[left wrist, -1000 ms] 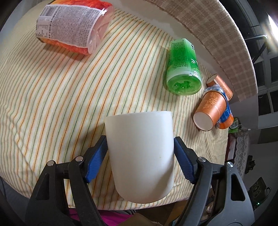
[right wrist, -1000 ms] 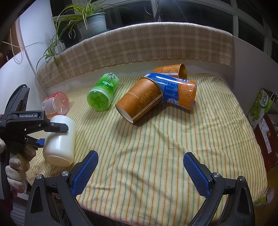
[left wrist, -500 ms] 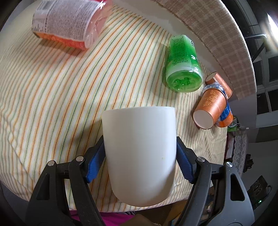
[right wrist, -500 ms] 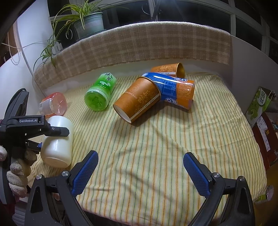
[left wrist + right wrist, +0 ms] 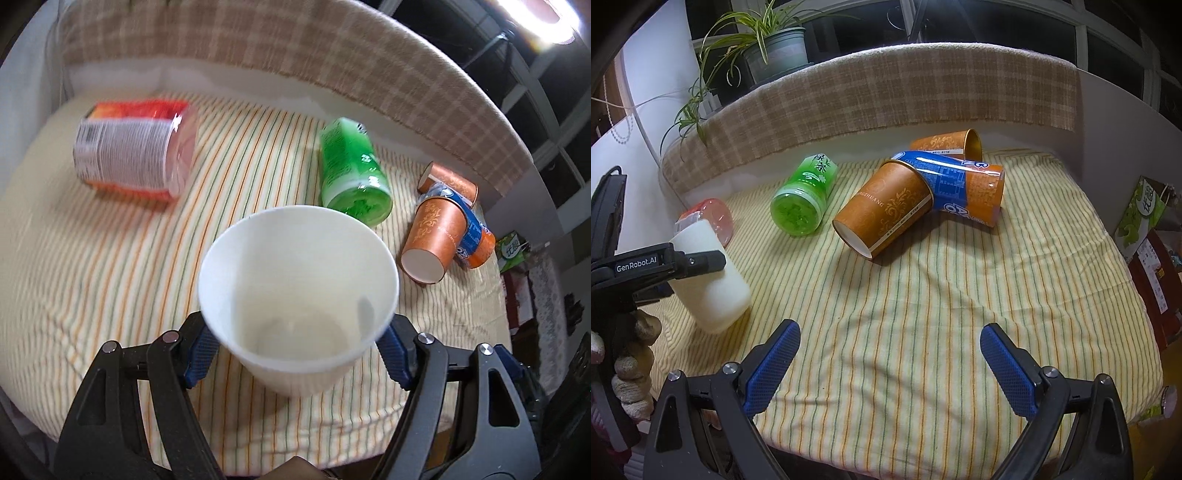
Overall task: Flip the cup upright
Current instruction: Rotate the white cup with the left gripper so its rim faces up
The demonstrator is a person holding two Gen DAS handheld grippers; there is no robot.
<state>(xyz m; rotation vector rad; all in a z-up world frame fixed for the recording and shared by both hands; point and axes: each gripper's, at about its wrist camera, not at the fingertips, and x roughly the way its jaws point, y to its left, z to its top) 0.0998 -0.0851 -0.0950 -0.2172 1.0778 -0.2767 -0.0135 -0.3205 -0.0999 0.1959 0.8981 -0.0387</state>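
The left gripper [image 5: 297, 352] is clamping a white cup [image 5: 299, 295] between its blue pads [image 5: 397, 354], the mouth now tilting up toward the wrist camera so the bare inside is showing. From the right side, the cup [image 5: 709, 275] is leaning at the near left edge of the striped cloth [image 5: 923, 314], its base down by the fabric; whether it is touching cannot be told. The right gripper [image 5: 888, 363] is hanging wide open over the cloth, holding nothing. Beyond the left tongs, a green tea bottle [image 5: 351, 177] is lying on its side, with a red-labelled plastic jar [image 5: 135, 144] off to the left and toppled orange paper cups [image 5: 436, 240] and a blue-and-orange cup [image 5: 964, 188] off to the right.
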